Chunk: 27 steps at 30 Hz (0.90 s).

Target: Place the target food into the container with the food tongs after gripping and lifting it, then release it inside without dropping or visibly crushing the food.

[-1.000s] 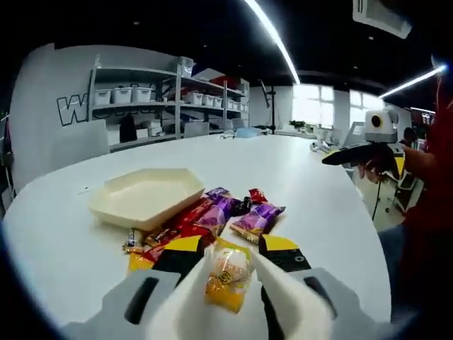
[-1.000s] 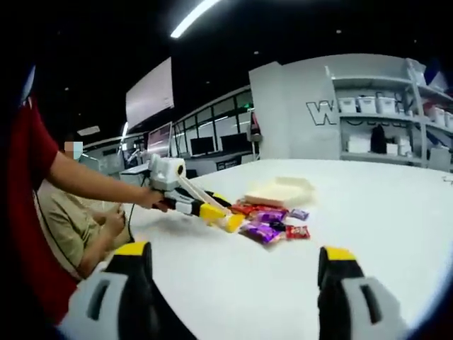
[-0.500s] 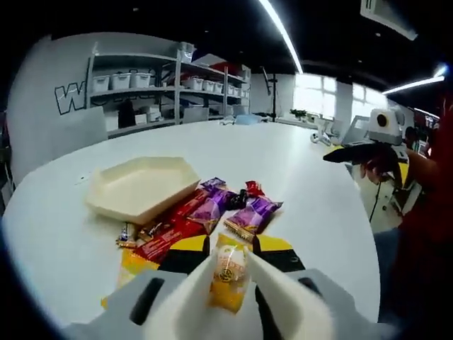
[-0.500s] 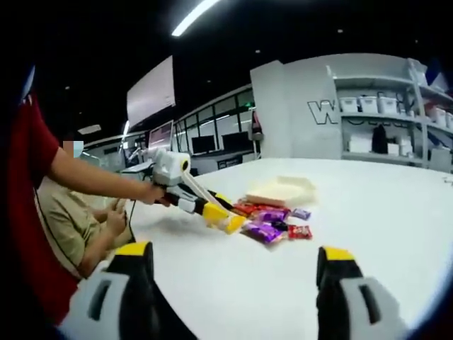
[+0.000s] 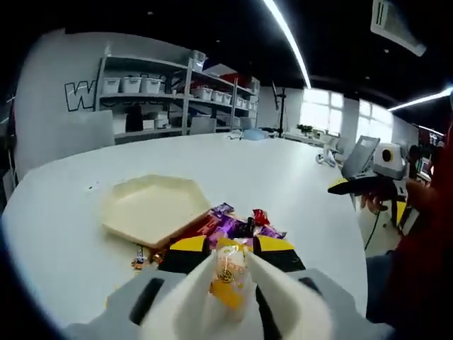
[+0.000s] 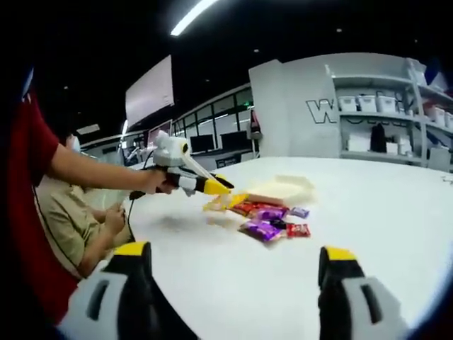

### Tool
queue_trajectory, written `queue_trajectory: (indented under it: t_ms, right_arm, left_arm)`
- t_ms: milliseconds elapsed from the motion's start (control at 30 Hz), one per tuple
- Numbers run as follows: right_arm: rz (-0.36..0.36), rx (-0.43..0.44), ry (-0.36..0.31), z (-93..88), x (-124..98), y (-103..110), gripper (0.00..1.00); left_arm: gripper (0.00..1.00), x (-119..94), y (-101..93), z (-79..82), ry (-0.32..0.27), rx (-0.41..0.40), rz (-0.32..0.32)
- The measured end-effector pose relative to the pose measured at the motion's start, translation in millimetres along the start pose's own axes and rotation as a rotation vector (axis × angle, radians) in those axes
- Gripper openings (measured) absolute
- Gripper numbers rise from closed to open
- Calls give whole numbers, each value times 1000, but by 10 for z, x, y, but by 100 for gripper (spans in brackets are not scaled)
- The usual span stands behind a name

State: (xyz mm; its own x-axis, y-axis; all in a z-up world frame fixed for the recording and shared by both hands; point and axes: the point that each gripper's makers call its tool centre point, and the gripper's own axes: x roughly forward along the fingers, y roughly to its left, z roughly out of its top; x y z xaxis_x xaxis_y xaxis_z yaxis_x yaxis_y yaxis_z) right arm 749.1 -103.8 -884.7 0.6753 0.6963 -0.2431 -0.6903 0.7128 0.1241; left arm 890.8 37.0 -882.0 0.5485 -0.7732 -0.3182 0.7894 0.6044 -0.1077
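While my left gripper (image 5: pixel 228 273) hangs above the white table (image 5: pixel 297 177), its white tongs (image 5: pixel 195 301) are clamped on a yellow-wrapped snack (image 5: pixel 230 278), which is lifted clear of the surface. The cream hexagonal container (image 5: pixel 152 207) lies just beyond, beside the pile of wrapped snacks (image 5: pixel 237 225). My right gripper (image 6: pixel 230 273) hovers well apart from that pile, jaws spread wide with nothing between them.

You're working in a lab or workshop hall: metal shelving (image 5: pixel 152 88) lined with white storage bins (image 5: pixel 122 86), a grey wall with large lettering (image 6: pixel 328 110), ceiling strip lights (image 5: pixel 286 39), desk monitors (image 6: pixel 205 144) along the windows, and a wide white table (image 5: pixel 283 170).
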Motion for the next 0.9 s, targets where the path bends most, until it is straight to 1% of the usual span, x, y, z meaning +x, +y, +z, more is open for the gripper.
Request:
queue_trajectory:
  t_ms: [167, 300, 500, 733, 900]
  right_arm:
    - [-14, -3, 8, -11, -17, -31, 99]
    - [-22, 1, 9, -14, -47, -60, 99]
    - [-43, 8, 11, -35, -101, -123, 99]
    - [-68, 19, 15, -63, -151, -207, 99]
    - [-84, 22, 21, -75, -188, -271, 99]
  left_arm:
    - [23, 66, 134, 131, -18, -11, 17]
    - [23, 119, 203, 190, -24, -20, 26]
    - [23, 234, 375, 338, -43, -33, 44]
    - [23, 408, 527, 408, -38, -28, 62]
    - [23, 554, 619, 391, -17, -12, 79]
